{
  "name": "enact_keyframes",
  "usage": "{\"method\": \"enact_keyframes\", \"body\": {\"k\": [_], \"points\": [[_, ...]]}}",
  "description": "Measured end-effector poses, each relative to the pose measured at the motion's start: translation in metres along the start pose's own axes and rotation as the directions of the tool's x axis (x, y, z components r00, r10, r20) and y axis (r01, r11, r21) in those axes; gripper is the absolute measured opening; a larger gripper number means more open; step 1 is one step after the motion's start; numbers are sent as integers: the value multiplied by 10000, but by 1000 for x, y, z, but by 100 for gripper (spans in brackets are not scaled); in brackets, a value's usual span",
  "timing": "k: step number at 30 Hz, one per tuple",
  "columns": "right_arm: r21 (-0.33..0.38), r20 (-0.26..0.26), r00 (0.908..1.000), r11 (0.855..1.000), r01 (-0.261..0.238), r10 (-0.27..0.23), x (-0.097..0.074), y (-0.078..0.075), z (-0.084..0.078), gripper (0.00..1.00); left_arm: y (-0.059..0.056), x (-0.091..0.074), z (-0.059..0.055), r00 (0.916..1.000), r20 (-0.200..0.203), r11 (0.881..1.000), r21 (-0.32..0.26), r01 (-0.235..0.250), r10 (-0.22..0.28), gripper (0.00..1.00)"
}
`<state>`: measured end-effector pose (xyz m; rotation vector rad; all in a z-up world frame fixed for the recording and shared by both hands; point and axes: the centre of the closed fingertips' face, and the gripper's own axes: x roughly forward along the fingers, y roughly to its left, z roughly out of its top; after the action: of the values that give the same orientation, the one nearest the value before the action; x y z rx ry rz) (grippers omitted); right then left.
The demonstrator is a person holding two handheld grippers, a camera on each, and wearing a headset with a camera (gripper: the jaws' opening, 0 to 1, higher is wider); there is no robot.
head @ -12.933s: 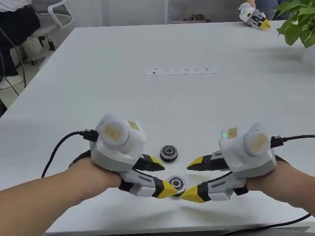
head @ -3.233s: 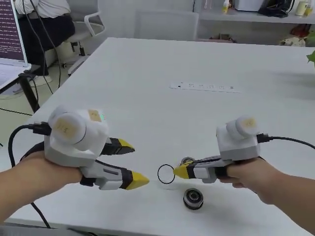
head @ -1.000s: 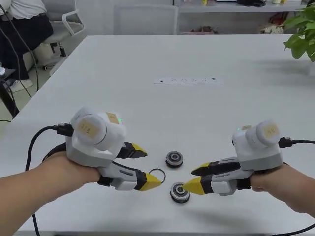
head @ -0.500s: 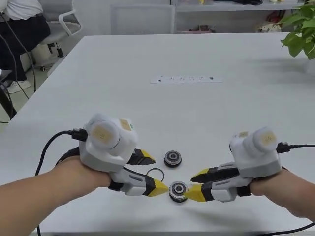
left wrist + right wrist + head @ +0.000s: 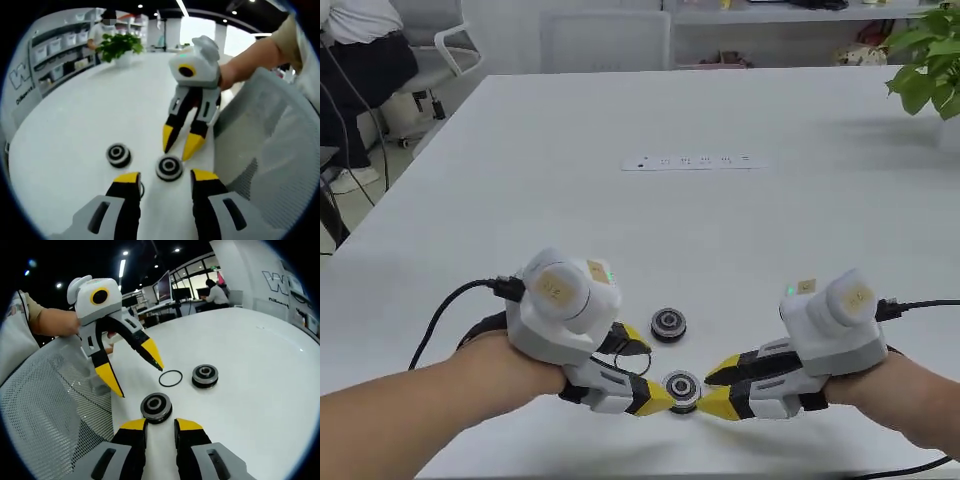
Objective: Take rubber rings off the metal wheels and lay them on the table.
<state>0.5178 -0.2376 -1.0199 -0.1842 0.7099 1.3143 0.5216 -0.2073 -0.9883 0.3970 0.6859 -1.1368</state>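
Left claw (image 5: 648, 368) of mine is wide open and holds nothing. The near metal wheel (image 5: 681, 387) lies just in front of its yellow tips. From my head view, the low tip looks right up against the wheel's left side.

One thin black rubber ring (image 5: 170, 378) lies flat on the white table (image 5: 620, 230). It is just past that claw and beside the far metal wheel (image 5: 668, 324). The ring is on no wheel. The far metal wheel sits apart from both claws.

The near metal wheel lies flat close to the table's front edge, between my two claws. My right claw (image 5: 710, 386) is open a little and holds nothing too. Its yellow tips point at the wheel's right side, very near it. I cannot tell if they touch it.
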Motion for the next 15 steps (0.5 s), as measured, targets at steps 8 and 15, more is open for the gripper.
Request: {"method": "enact_keyframes", "body": {"k": [8, 15], "points": [[-279, 11, 10000, 9996, -33, 33, 2, 2, -2, 15, -6, 9, -2, 9996, -168, 9997, 63, 219, -218, 37], [-636, 0, 10000, 9980, -36, 36, 3, 2, -2, 12, -7, 14, -3, 9995, -166, 9996, -6, 281, -281, 32]]}}
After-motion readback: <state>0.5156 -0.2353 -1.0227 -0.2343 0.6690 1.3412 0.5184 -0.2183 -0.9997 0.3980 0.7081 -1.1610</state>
